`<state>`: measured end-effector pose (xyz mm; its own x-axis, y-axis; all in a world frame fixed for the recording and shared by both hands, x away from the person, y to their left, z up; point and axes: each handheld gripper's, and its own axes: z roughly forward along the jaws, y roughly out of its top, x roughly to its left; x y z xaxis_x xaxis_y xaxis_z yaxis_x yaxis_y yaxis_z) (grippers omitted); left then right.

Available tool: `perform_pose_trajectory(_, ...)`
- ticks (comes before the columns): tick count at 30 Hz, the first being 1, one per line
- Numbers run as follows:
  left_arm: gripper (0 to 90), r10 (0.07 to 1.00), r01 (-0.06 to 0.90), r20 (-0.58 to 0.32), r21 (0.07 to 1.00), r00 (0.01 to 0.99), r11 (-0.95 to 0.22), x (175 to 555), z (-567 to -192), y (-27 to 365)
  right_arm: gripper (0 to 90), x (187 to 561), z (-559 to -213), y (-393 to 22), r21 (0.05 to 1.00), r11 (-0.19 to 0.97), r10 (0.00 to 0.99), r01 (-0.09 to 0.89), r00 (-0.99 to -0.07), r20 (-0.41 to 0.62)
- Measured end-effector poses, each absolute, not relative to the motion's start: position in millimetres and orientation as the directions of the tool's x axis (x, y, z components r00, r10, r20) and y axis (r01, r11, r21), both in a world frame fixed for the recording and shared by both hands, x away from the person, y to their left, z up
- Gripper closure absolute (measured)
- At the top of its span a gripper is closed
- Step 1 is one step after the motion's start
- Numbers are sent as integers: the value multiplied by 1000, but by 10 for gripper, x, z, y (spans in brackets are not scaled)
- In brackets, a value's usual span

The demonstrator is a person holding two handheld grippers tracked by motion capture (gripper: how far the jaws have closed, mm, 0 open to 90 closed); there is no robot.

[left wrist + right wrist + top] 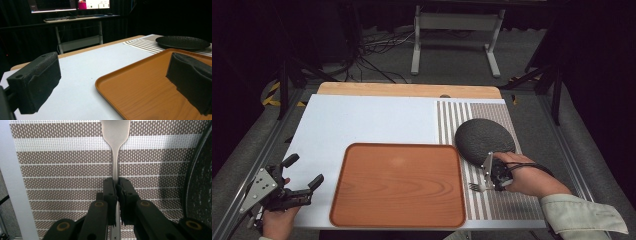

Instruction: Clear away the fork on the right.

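A silver fork (115,147) lies on the striped placemat (62,170), and my right gripper (116,182) is shut on its handle, both pads pressing the thin stem. From above, the fork's tines (474,187) stick out to the left of the right gripper (488,186), just below the dark round plate (484,139). My left gripper (304,172) rests at the table's front left corner with its jaws wide apart and nothing between them. In the left gripper view its fingers (37,82) frame the corner of the orange tray (140,82).
The orange wooden tray (399,184) lies at the front centre on a white mat (362,120). The dark plate (182,42) sits at the back right on the placemat (507,200). Beyond the table stand a desk frame and cables on the floor.
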<state>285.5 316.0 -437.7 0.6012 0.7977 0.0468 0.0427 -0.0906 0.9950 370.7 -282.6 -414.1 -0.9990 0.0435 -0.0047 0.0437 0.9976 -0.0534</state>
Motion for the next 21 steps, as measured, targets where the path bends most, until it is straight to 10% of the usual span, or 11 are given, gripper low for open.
perform_pose_trajectory(21, 2, 796, 44, 46, 995, 603, -91, 2854, -4376, 3154, 855, 3714, -3817, -2893, 98, 989, 118, 113, -992, -43)
